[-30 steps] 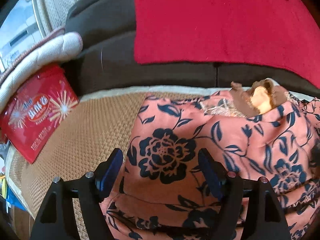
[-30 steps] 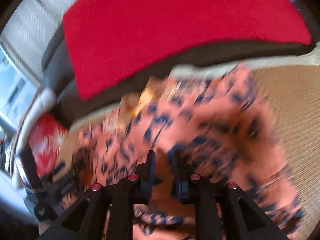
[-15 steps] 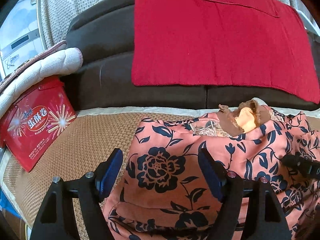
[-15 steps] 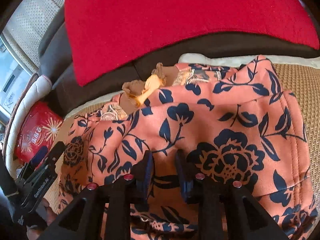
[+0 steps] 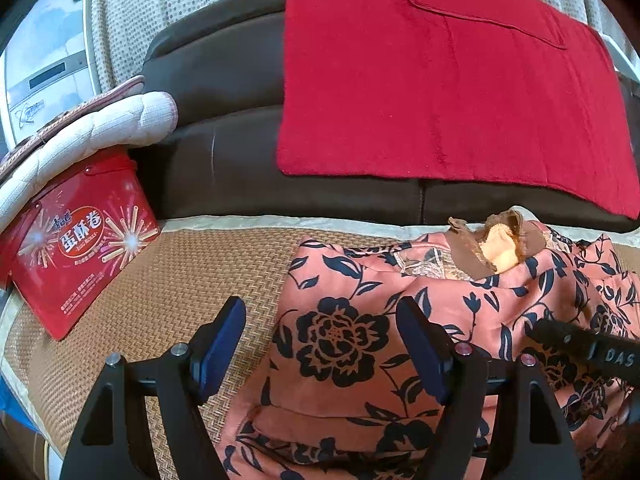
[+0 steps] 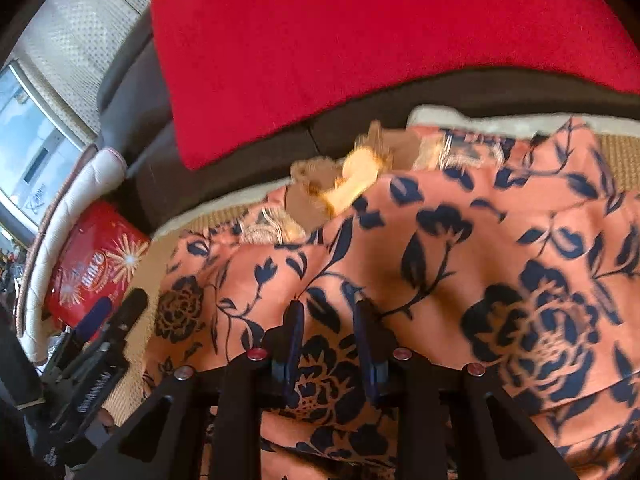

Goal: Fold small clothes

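A small salmon-pink padded garment [image 5: 360,340] with dark blue flowers lies on a woven mat [image 5: 180,280]; its brown and yellow collar [image 5: 492,248] points to the sofa back. It also fills the right wrist view [image 6: 440,260]. My left gripper [image 5: 320,336] is open and empty, over the garment's left edge. My right gripper [image 6: 328,320] has its jaws nearly together with a fold of the garment between them. The right gripper also shows at the right in the left wrist view [image 5: 580,344]. The left gripper shows at the lower left in the right wrist view [image 6: 116,316].
A red tin box [image 5: 80,240] leans at the mat's left edge under a white quilted cushion [image 5: 88,136]. A dark brown sofa back [image 5: 224,120] stands behind, draped with a red towel [image 5: 440,80].
The left gripper has drawn back and to the left, so the garment sits farther right in its view. The right gripper has shifted over the garment, still closed on the fold.
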Tool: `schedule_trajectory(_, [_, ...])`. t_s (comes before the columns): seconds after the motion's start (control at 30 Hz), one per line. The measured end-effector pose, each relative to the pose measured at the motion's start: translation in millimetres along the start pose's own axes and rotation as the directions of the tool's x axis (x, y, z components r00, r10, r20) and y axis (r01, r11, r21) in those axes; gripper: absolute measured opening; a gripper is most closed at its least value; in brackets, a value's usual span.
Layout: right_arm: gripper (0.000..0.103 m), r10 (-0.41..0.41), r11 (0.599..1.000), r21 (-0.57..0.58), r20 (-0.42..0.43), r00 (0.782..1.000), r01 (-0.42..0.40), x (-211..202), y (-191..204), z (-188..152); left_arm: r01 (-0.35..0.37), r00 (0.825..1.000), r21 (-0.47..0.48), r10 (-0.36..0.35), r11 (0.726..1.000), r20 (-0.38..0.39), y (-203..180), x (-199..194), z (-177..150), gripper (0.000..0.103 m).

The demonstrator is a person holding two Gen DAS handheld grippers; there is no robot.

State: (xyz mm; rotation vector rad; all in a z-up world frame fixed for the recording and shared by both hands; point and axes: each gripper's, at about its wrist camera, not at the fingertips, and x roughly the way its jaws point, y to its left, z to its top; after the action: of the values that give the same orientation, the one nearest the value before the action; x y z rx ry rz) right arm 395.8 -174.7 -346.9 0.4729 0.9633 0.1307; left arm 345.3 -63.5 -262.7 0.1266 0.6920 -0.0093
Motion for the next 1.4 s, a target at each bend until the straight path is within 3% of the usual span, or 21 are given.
schedule_trajectory(0.33, [0.029, -0.014, 1.0, -0.004, 0.022, 1.0, 0.014, -4, 3, 1, -0.041, 0.999, -0.009, 0.041, 0.999, -0.034, 9, 9, -1, 0.078])
schedule_trajectory(0.43, [0.027, -0.009, 0.999, 0.032, -0.011, 1.0, 0.01, -4, -8, 0, -0.078, 0.986, 0.025, 0.08, 0.997, -0.143, 6, 34, -10, 0.078])
schedule_trajectory(0.47, [0.027, -0.001, 0.999, 0.039, -0.01, 1.0, 0.002, -6, -10, 0, -0.075, 0.972, 0.039, 0.081, 0.996, -0.22, 5, 50, -16, 0.078])
schedule_trajectory(0.53, [0.028, -0.003, 1.0, 0.027, 0.017, 1.0, 0.002, -20, -11, 0, -0.055, 0.954, 0.034, 0.063, 0.998, -0.292, 7, 65, -26, 0.08])
schedule_trajectory(0.63, [0.028, -0.018, 1.0, -0.005, 0.098, 0.995, 0.019, -53, -17, -1, -0.057, 0.963, 0.02, 0.061, 0.998, -0.262, 16, 54, -22, 0.081])
schedule_trajectory(0.67, [0.031, -0.017, 1.0, -0.004, 0.117, 0.993, 0.017, -64, -22, -3, -0.061, 0.968, 0.016, 0.063, 0.998, -0.245, 19, 48, -21, 0.081])
schedule_trajectory(0.73, [0.061, -0.02, 1.0, 0.024, 0.147, 0.989, 0.017, -88, -40, -11, -0.066, 0.974, 0.002, 0.064, 0.998, -0.216, 31, 34, -22, 0.081])
schedule_trajectory(0.77, [0.081, -0.021, 0.999, 0.045, 0.17, 0.985, 0.013, -101, -49, -16, -0.063, 0.978, -0.011, 0.06, 0.998, -0.201, 41, 24, -25, 0.081])
schedule_trajectory(0.93, [0.082, -0.03, 0.991, 0.135, 0.262, 0.965, -0.006, -161, -95, -44, -0.099, 0.983, -0.077, 0.085, 0.992, -0.162, 86, -18, -50, 0.081])
schedule_trajectory(1.03, [0.082, -0.061, 0.979, 0.205, 0.232, 0.971, 0.012, -183, -120, -73, -0.097, 0.985, -0.099, 0.081, 0.99, -0.152, 109, -43, -81, 0.081])
schedule_trajectory(1.2, [0.082, -0.125, 0.969, 0.231, 0.167, 0.978, 0.084, -214, -144, -123, -0.016, 0.974, -0.099, -0.006, 0.995, -0.226, 128, -71, -143, 0.081])
schedule_trajectory(1.4, [0.082, -0.058, 0.947, 0.315, -0.006, 0.998, 0.056, -215, -160, -174, 0.093, 0.941, -0.099, -0.12, 0.991, -0.315, 129, -87, -186, 0.081])
